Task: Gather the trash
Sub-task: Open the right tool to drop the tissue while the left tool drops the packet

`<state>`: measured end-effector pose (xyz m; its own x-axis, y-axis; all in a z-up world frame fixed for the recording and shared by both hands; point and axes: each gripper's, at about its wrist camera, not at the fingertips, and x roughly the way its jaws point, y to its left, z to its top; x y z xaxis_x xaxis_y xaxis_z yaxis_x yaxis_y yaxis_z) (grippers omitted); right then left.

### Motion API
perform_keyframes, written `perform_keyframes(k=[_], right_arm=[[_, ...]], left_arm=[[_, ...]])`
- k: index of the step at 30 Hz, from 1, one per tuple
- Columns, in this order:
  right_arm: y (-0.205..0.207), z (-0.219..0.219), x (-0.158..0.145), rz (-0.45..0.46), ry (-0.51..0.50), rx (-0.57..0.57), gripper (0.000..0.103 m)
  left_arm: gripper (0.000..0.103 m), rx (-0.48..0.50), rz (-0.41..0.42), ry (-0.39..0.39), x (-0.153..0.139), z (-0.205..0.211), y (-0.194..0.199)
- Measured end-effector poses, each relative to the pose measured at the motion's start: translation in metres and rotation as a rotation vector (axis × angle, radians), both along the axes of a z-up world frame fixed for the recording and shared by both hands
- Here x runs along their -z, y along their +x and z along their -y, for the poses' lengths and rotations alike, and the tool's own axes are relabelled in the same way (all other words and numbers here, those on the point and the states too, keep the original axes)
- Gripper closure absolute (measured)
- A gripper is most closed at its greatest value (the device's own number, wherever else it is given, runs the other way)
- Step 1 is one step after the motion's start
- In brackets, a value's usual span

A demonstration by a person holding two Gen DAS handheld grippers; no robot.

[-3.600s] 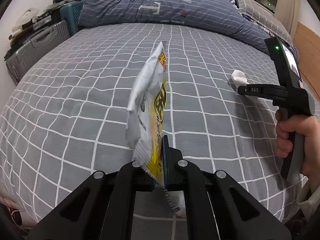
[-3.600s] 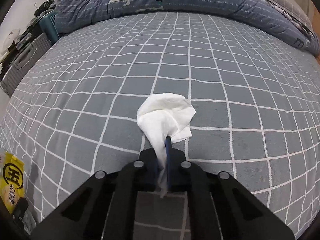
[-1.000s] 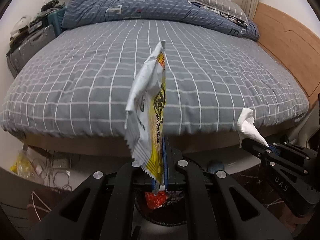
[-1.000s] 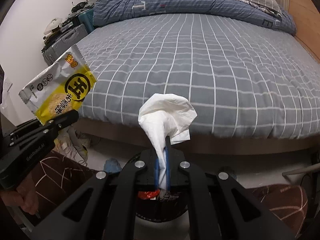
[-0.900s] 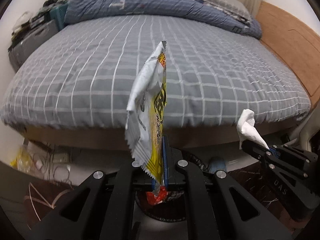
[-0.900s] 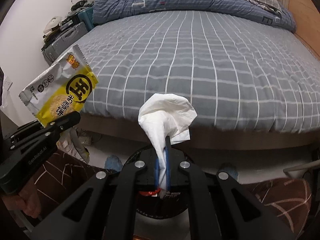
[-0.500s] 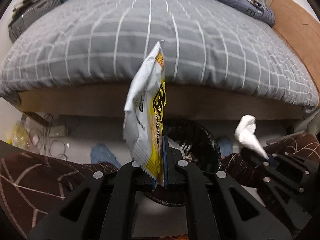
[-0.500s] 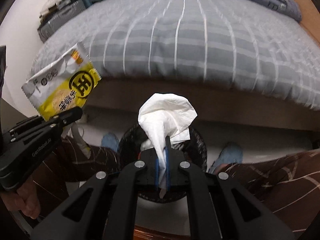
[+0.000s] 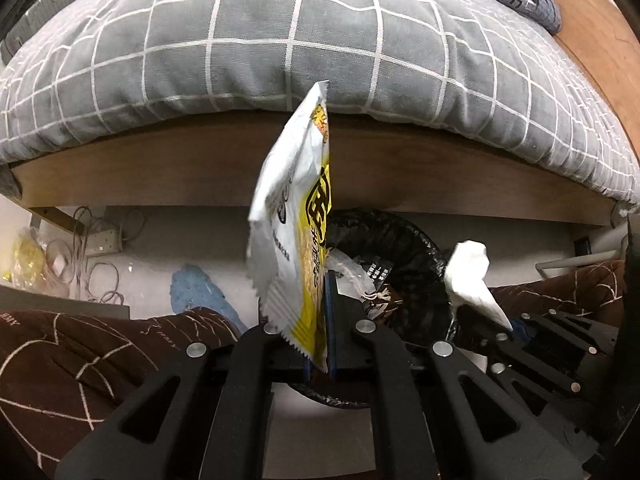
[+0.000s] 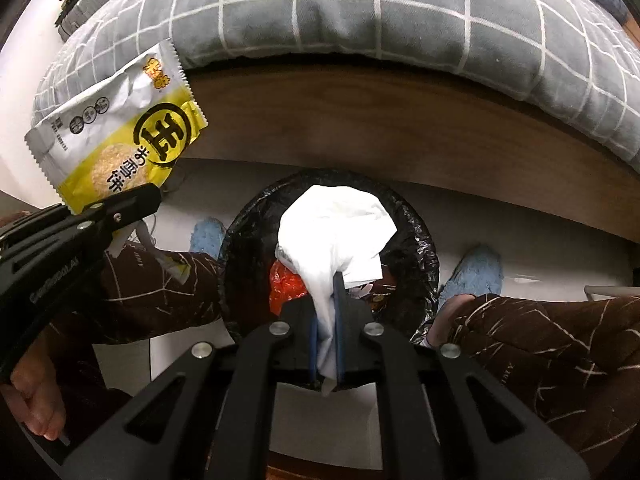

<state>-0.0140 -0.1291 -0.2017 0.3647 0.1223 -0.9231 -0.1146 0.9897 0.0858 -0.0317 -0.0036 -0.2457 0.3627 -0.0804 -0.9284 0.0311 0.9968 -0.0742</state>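
**Wrapper and tissue held over the bin**

A yellow and white snack wrapper [image 9: 298, 236] is pinched by its lower corner in the left gripper [image 9: 320, 344], whose jaws are clamped tight on it. The wrapper stands upright from the jaws, seen almost edge-on in the left wrist view and face-on in the right wrist view, where a round black mark on yellow is shown. The wrapper is carried in the air in front of the bed frame [image 9: 160, 168], to the left of the bin [image 10: 416, 240] in the right wrist view.

A crumpled white tissue [image 10: 336, 236] is caught between the blue pads of the right gripper [image 10: 326, 344]. Its jaws have just been opening a little, yet the tissue is seen pressed between them, its bunched top spreading above the fingertips. The tissue is held directly above the mouth of the bin, which is round and lined with a black bag. Red and white litter [image 10: 286, 284] is seen inside the bin.

The bin is set on a pale floor just in front of the bed, whose grey checked cover [image 9: 320, 40] hangs over the wooden frame. Brown patterned trouser legs [image 10: 552, 344] and blue slippers [image 10: 476, 272] are seen on either side of the bin. A hand [image 10: 32, 400] is seen on the left gripper's handle. Cables and a power strip [image 9: 100, 240] lie on the floor under the bed edge.
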Motion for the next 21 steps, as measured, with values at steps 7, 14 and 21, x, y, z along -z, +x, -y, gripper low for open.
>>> perform_keyframes(k=[7, 14, 21], right_arm=[[-0.001, 0.004, -0.002, 0.051, 0.021, 0.037, 0.069], [-0.003, 0.016, -0.011, 0.081, 0.011, 0.072, 0.045], [-0.011, 0.043, -0.029, 0.168, -0.012, 0.132, 0.017]], left_arm=[[0.098, 0.019, -0.006, -0.002, 0.001, 0.003, 0.001], [0.098, 0.027, -0.012, -0.007, 0.005, 0.007, 0.001], [0.098, 0.098, -0.032, 0.003, 0.015, 0.035, -0.003]])
